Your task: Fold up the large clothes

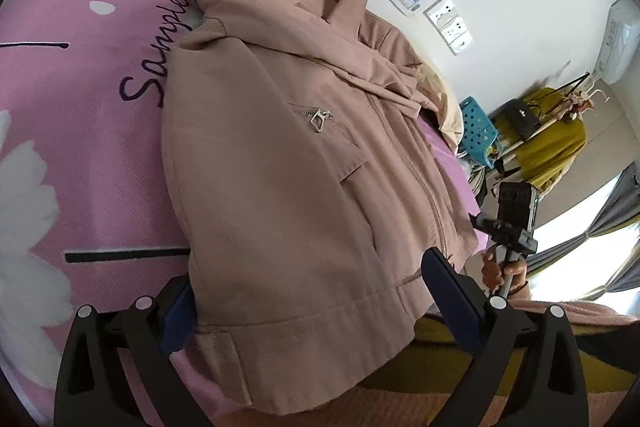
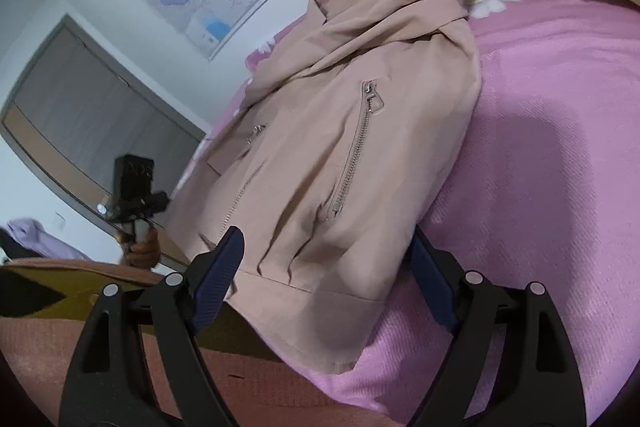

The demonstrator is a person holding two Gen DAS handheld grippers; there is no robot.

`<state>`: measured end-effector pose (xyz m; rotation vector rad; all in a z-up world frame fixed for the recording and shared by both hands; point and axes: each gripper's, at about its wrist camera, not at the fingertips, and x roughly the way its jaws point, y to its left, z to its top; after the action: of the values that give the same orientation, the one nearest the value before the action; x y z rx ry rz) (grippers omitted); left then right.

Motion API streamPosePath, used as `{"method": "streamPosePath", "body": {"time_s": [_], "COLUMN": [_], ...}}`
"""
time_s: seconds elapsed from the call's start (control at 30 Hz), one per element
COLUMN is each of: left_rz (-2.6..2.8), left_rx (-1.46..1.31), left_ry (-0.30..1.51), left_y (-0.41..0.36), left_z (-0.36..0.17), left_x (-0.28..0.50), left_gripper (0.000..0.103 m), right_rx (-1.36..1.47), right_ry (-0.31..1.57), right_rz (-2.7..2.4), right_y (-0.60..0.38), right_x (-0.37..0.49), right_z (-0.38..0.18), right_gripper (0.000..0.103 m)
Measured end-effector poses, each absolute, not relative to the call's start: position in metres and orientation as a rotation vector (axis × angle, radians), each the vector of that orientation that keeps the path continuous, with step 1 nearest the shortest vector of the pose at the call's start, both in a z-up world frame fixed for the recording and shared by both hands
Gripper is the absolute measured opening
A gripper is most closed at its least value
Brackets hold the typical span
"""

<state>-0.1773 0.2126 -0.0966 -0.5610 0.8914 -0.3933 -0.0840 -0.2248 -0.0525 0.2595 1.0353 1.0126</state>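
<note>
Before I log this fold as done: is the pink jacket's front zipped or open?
Cannot tell. The jacket lies front up on the pink blanket, sleeves folded across its chest; whether the front zipper is joined does not show.

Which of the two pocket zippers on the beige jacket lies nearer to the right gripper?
The long slanted pocket zipper, with its big metal pull at the top. It runs down toward the right gripper. The other pocket zipper lies farther away, past the centre zipper.

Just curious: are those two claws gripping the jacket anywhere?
No. The left gripper and right gripper stand open around the jacket hem, not pinching it.
</note>
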Motion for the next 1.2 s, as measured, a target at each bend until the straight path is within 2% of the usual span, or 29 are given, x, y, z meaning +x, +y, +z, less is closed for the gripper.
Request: {"method": "streamPosePath", "body": {"time_s": [0.23,0.33,0.4,0.43,0.47,0.5,0.53,0.63,0.77,0.9,1.0,1.2], "left_rz": [-0.382,-0.326,-0.283,-0.255,-0.213,-0.201,-0.202,-0.213,-0.257,-0.293,-0.299,-0.311], "left_rx": [-0.498,-0.455,-0.430,-0.418,-0.418,-0.431,-0.476,-0.528,-0.571,-0.580,-0.577,-0.624], "left_ry": [0.887,0.891,0.898,0.908,0.917,0.926,0.936,0.903,0.783,0.697,0.723,0.844], "left_y": [0.200,0.194,0.192,0.191,0.192,0.195,0.200,0.211,0.227,0.238,0.239,0.238], "left_z": [-0.094,-0.094,-0.095,-0.097,-0.098,-0.099,-0.100,-0.091,-0.055,-0.027,-0.031,-0.073], "left_x": [-0.155,-0.154,-0.154,-0.154,-0.153,-0.153,-0.152,-0.160,-0.185,-0.211,-0.216,-0.205], "left_gripper": [0.093,0.067,0.041,0.033,0.019,0.008,0.005,0.002,0.001,0.001,0.002,0.003], "right_rx": [0.234,0.275,0.321,0.342,0.383,0.434,0.497,0.578,0.564,0.557,0.550,0.598], "right_ry": [0.994,1.012,1.031,1.042,1.057,1.075,1.083,1.000,0.840,0.757,0.779,0.884], "right_rz": [1.008,1.034,1.039,1.042,1.034,1.032,1.041,1.095,1.154,1.220,1.216,1.180], "right_y": [-0.202,-0.201,-0.203,-0.205,-0.209,-0.213,-0.219,-0.231,-0.243,-0.248,-0.249,-0.245], "right_x": [-0.079,-0.077,-0.075,-0.073,-0.071,-0.068,-0.066,-0.077,-0.104,-0.126,-0.131,-0.126], "right_z": [-0.055,-0.060,-0.064,-0.066,-0.070,-0.075,-0.077,-0.057,-0.006,0.025,0.022,-0.010], "right_gripper": [0.079,0.060,0.040,0.033,0.018,0.012,0.010,0.006,0.006,0.005,0.005,0.005]}}
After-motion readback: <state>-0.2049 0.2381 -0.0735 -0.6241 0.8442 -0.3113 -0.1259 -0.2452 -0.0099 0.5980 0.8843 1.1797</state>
